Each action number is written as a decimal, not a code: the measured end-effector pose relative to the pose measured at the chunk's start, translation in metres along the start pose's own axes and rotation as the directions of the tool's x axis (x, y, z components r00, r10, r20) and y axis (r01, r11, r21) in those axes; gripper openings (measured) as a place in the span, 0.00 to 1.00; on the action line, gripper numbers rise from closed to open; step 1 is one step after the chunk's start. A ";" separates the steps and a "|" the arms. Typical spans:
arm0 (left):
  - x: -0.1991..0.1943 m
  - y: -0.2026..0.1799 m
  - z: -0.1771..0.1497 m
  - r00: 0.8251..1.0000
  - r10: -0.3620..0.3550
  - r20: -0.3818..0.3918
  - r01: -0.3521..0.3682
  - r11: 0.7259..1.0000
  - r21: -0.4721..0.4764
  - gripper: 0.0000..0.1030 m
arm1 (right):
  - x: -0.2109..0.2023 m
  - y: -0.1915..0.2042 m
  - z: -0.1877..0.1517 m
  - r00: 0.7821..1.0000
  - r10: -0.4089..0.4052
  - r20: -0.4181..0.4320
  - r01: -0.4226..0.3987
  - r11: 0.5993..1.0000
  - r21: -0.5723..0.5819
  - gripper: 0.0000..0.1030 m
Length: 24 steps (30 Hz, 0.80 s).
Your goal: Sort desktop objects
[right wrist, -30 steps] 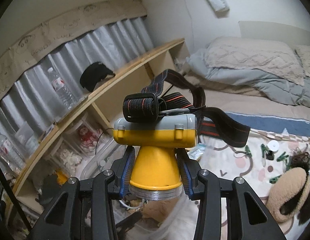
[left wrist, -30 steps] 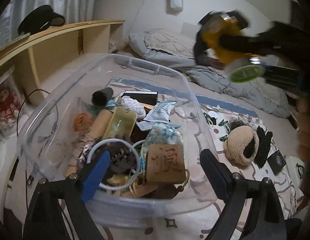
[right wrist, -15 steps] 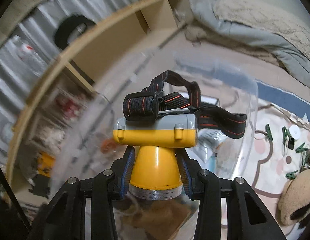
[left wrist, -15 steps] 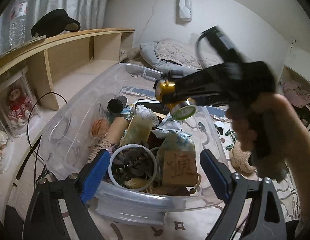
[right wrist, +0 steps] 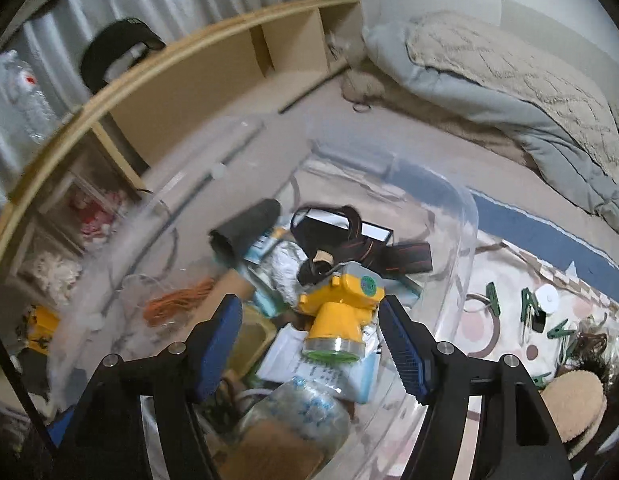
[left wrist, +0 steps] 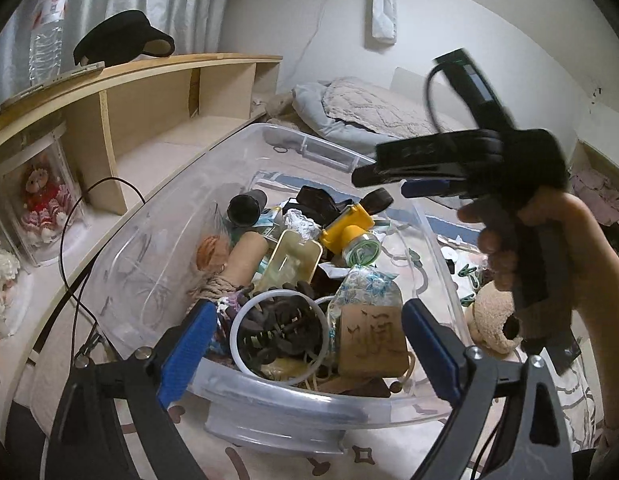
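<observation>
1. The yellow headlamp (right wrist: 341, 312) lies on the clutter inside the clear bin (left wrist: 321, 416).
2. The right gripper (right wrist: 309, 344) gapes empty above it.
3. The left gripper (left wrist: 305, 344) is spread at the near rim.

Home bedroom: bedding (right wrist: 509, 76), curtains (left wrist: 161, 12), wooden shelf (left wrist: 149, 92).

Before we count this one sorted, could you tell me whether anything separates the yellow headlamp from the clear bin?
Nothing visible does: the yellow headlamp already lies inside the clear bin, resting on the clutter, and the right tongs hang open above it.
</observation>
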<state>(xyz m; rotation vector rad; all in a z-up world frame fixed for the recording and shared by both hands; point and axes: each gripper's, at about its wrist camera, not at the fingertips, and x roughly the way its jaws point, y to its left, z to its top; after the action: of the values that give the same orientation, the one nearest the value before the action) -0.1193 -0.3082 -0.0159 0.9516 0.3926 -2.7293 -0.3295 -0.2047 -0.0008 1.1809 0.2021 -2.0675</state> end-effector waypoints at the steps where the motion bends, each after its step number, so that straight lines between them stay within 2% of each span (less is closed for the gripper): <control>1: 0.000 -0.001 0.000 1.000 0.000 0.000 0.000 1.000 0.001 0.91 | -0.005 0.001 -0.001 1.000 0.023 0.011 -0.023 1.000 0.003 0.69; 8: -0.007 -0.002 0.001 1.000 0.010 0.008 -0.010 1.000 0.003 0.92 | -0.020 0.004 -0.009 0.990 0.125 0.071 -0.124 0.992 -0.009 0.69; 9: -0.009 -0.003 0.000 1.000 0.011 0.010 -0.011 1.000 0.005 0.92 | -0.023 0.003 -0.013 0.988 0.134 0.081 -0.134 0.991 -0.010 0.75; 10: -0.010 -0.003 0.001 1.000 0.014 0.013 -0.014 1.000 0.006 0.92 | -0.024 0.003 -0.015 0.986 0.137 0.091 -0.136 0.991 -0.013 0.81; 11: -0.012 -0.004 0.001 1.000 0.019 0.018 -0.019 1.000 0.009 0.92 | -0.027 0.002 -0.019 0.986 0.134 0.103 -0.133 0.991 -0.015 0.90; 12: -0.013 -0.004 0.001 1.000 0.022 0.022 -0.023 1.000 0.010 0.94 | -0.030 0.001 -0.021 0.985 0.129 0.113 -0.128 0.992 -0.016 0.92; 15: -0.019 -0.005 0.003 0.998 0.036 0.043 -0.036 0.999 0.011 0.99 | -0.036 -0.002 -0.028 0.983 0.128 0.129 -0.129 0.992 -0.007 0.94; 17: -0.022 -0.006 0.003 0.998 0.042 0.051 -0.043 0.999 0.012 1.00 | -0.042 -0.004 -0.033 0.979 0.143 0.145 -0.144 0.990 -0.005 1.00; 24: -0.031 -0.007 0.004 0.995 0.078 0.060 -0.078 0.997 0.001 1.00 | -0.069 -0.002 -0.049 0.969 0.122 0.217 -0.111 0.992 -0.062 1.00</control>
<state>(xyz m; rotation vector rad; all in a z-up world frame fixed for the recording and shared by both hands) -0.1002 -0.2989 0.0077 0.8641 0.3334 -2.6812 -0.2757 -0.1449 0.0259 0.9031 0.0761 -2.0587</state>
